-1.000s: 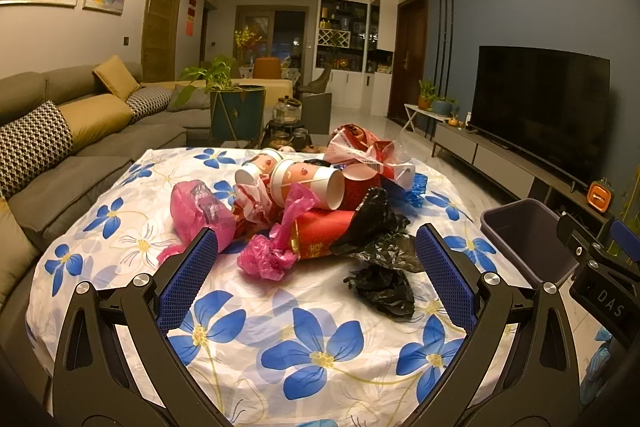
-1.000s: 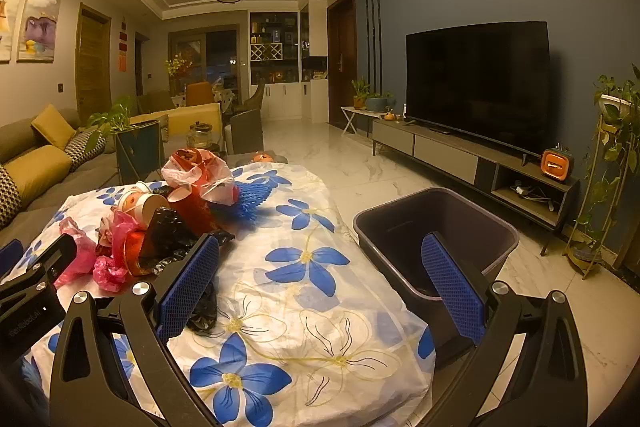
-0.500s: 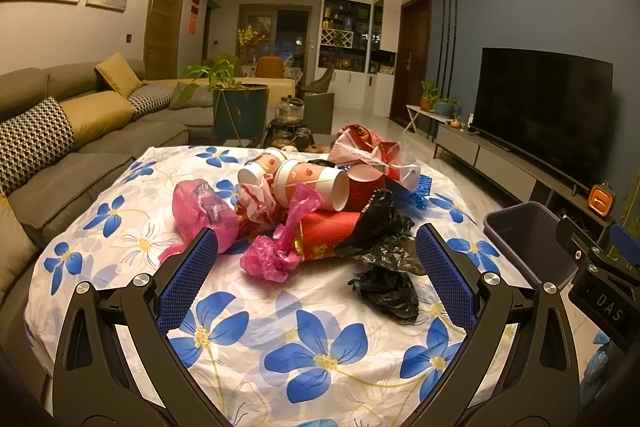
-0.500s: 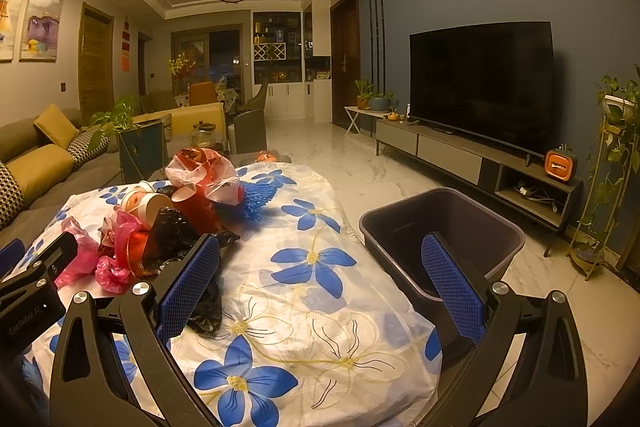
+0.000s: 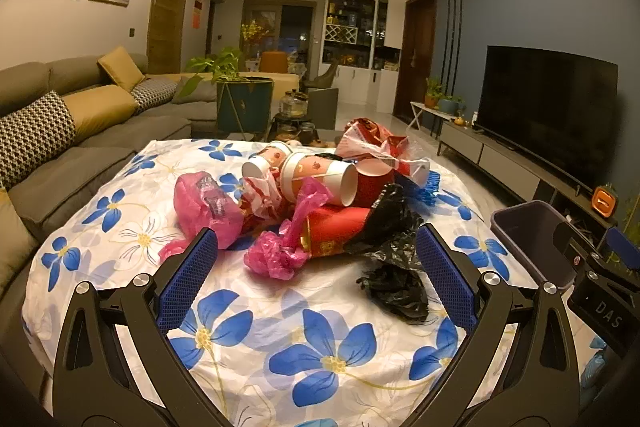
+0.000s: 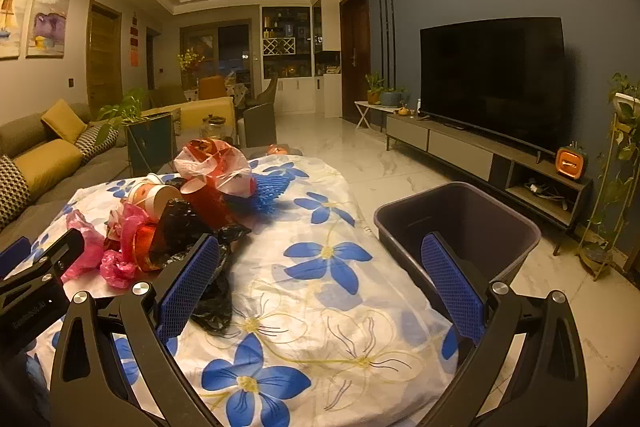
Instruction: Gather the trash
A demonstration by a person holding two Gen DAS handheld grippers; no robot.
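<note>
A heap of trash lies on a table under a white cloth with blue flowers (image 5: 256, 311): paper cups (image 5: 316, 179), pink plastic bags (image 5: 204, 207), a red carton (image 5: 340, 231), black plastic bags (image 5: 392, 283) and a red-and-white wrapper (image 6: 212, 163). My left gripper (image 5: 316, 271) hovers open just short of the heap, nothing between its fingers. My right gripper (image 6: 320, 279) is open above the table's right side, between the heap and a dark bin (image 6: 460, 223). The bin (image 5: 532, 235) stands on the floor beside the table and looks empty.
A grey sofa (image 5: 72, 147) with yellow cushions runs along the left. A TV (image 6: 492, 79) on a low cabinet (image 6: 480, 155) lines the right wall, with a plant stand (image 6: 616, 187) nearby. Marble floor (image 6: 360, 155) lies beyond the bin. A planter and small side table sit behind the table.
Both grippers have shifted only slightly, easing a little back and up from the table. The trash heap and the bin have not moved.
</note>
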